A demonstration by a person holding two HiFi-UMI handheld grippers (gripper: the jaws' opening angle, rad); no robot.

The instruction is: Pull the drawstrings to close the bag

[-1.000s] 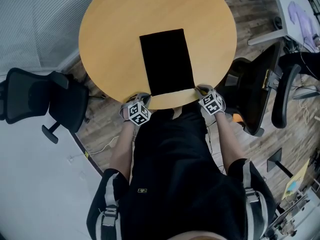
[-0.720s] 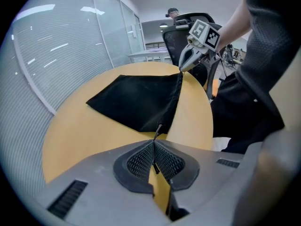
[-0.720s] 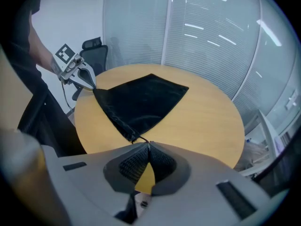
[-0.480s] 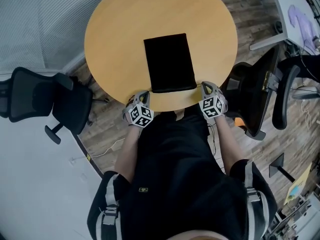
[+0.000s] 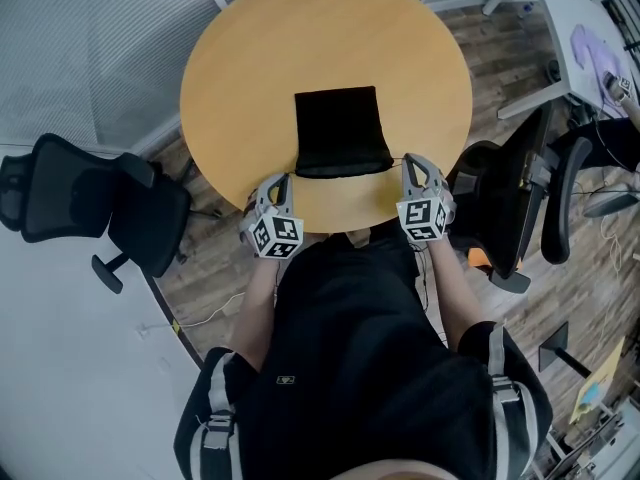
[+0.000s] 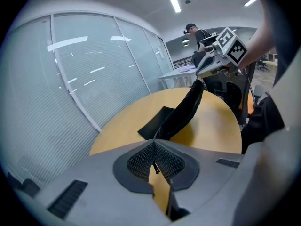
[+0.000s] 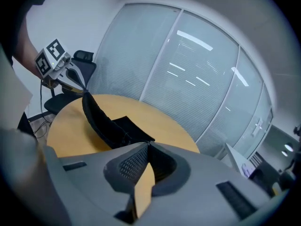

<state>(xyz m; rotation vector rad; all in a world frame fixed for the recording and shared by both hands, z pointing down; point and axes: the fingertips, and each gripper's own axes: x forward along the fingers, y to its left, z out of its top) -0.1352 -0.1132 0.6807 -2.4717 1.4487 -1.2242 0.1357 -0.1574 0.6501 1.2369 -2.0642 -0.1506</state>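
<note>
A black drawstring bag lies on the round wooden table. Its near edge is lifted off the top and stretched between my two grippers. My left gripper is shut on the drawstring at the bag's left corner; a thin black cord shows between its pads. At the right corner my right gripper is shut on the other drawstring. In the left gripper view the raised bag runs up to the right gripper. The right gripper view shows the bag reaching from its own shut tips across to the left gripper.
A black office chair stands left of the table and another at its right. A white desk sits at the upper right. Glass walls surround the table. A person stands far off in the left gripper view.
Both grippers have risen from the table's near edge and moved forward. The bag's near edge came up with them, so the bag looks shorter and its mouth bunched.
</note>
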